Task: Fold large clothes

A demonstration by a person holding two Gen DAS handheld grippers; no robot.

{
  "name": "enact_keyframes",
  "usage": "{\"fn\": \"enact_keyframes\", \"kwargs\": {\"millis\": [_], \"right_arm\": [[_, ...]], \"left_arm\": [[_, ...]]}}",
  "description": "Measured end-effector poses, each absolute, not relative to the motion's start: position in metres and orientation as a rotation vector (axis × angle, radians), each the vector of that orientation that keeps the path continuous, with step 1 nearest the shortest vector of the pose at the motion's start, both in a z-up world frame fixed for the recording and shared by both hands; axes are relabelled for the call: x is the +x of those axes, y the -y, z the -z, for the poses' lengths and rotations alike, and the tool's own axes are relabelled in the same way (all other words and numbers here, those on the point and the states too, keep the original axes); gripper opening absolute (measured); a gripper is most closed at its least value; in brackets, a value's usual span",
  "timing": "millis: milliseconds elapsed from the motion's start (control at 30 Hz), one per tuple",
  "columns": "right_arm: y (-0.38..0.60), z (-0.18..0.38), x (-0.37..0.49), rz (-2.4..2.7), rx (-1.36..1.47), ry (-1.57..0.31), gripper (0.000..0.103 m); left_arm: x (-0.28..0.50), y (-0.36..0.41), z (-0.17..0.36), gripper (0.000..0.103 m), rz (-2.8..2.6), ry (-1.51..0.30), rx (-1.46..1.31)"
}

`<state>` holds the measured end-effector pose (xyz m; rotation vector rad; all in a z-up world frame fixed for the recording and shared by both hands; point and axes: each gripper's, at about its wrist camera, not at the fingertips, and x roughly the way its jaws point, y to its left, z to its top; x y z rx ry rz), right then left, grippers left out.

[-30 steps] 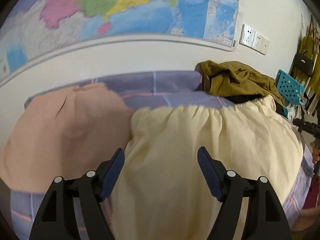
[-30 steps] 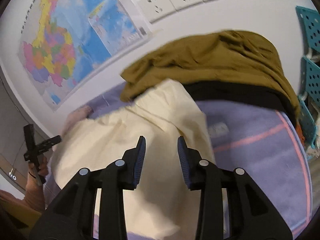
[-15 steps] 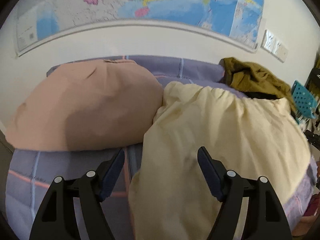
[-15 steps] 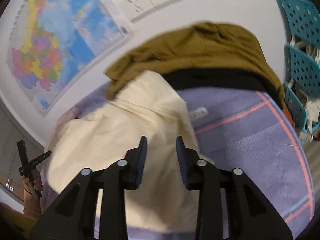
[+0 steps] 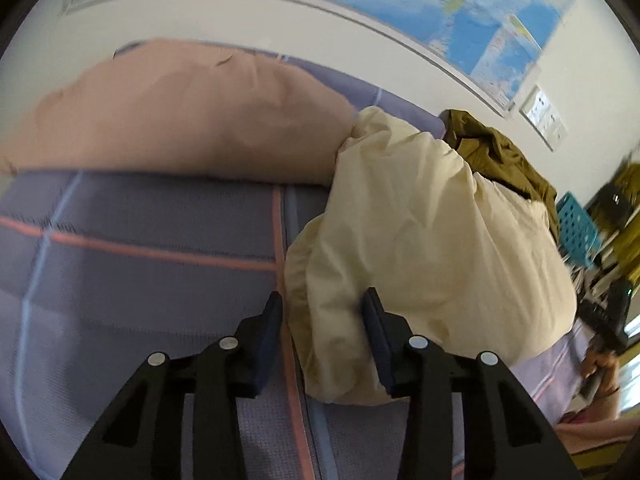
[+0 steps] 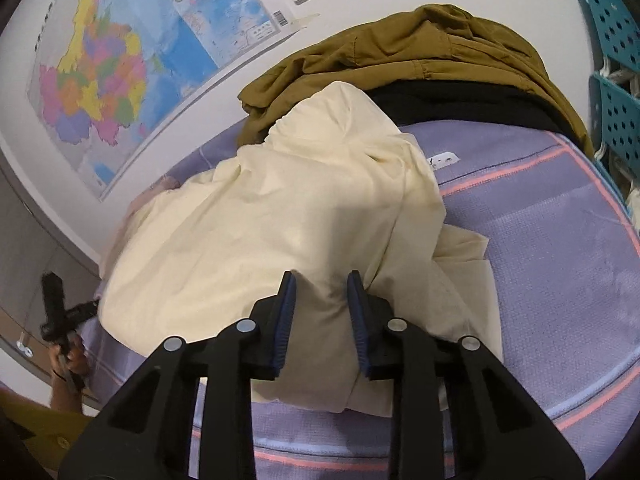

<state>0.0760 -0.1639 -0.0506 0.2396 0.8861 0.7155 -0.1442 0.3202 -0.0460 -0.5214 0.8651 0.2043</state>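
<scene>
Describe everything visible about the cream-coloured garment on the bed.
The cream garment is pale yellow, thin, matte woven-looking cloth, crumpled into a loose heap on the purple plaid bedspread. Its far end overlaps the olive-brown jacket, and one side presses against the pink pillow. A folded flap lies flat toward the bedspread's label. The left gripper straddles a bunched edge, jaws apart; the right gripper sits over the near hem, jaws narrowly open. Garment type cannot be told.

Item: parts lost to view

My cream garment is covering part of the olive jacket; the wall map is running off-frame, blurring; the teal crate is being cropped.
</scene>
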Motion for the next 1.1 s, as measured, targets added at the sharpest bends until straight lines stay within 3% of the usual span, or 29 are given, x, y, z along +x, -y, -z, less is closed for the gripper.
{"fn": "enact_keyframes", "kwargs": {"millis": [133, 300, 600, 1100], "right_arm": [[0.173, 0.045, 0.068, -0.72, 0.294, -0.891, 0.044], [0.198, 0.039, 0.047, -0.732, 0.413, -0.889, 0.061], [0.216, 0.058, 0.019, -0.774, 0.577, -0.982, 0.072], [0.18, 0.061, 0.037, -0.761, 0.576, -0.969, 0.075]], "left_arm": [[-0.154, -0.316, 0.038, 0.059, -0.258, -0.861, -0.511], [-0.178, -0.311, 0.035, 0.063, -0.18, -0.879, -0.603], [-0.186, -0.281, 0.048, 0.071, 0.02, -0.887, -0.738], [-0.116, -0.273, 0.055, 0.087, 0.066, -0.812, -0.815]]}}
